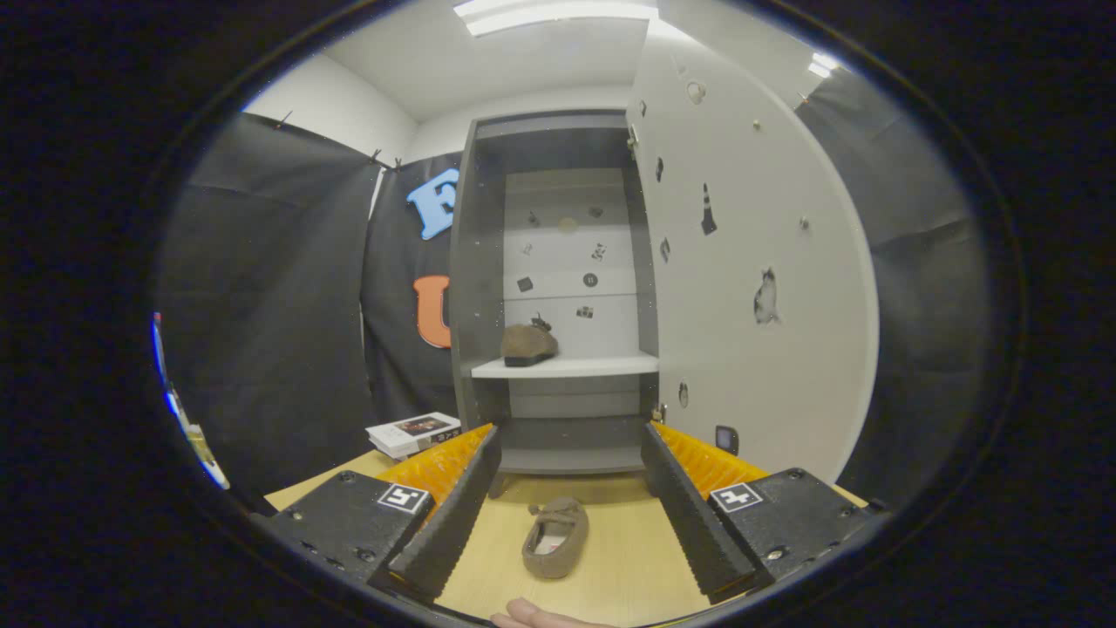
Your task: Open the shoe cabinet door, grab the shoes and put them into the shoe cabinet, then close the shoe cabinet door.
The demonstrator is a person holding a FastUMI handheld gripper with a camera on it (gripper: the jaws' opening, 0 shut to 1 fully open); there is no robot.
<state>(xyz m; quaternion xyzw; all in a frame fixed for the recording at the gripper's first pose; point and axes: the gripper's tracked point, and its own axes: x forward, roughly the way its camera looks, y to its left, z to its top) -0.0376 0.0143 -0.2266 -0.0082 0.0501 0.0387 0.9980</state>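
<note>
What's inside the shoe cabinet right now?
One brown shoe sits on the white shelf of the open shoe cabinet. The space below the shelf is partly hidden behind the open gripper. Second shoe lies on the table.

Shelf (602, 366) free right of 1 shoe (528, 344) (door (750, 262) open).

Staged booth, not real home. Black cloth wall (261, 305) hangs clipped along top edge around my work spot, plain white room wall and ceiling strip lights (558, 13) showing above it. Shoe cabinet (558, 262) stands on light wood table (628, 567), door (758, 262) swung open, stickers scattered over door and back panel. Small stack of books (414, 433) sits on table beside cabinet. My gripper (571, 501) spread wide, empty.
</note>
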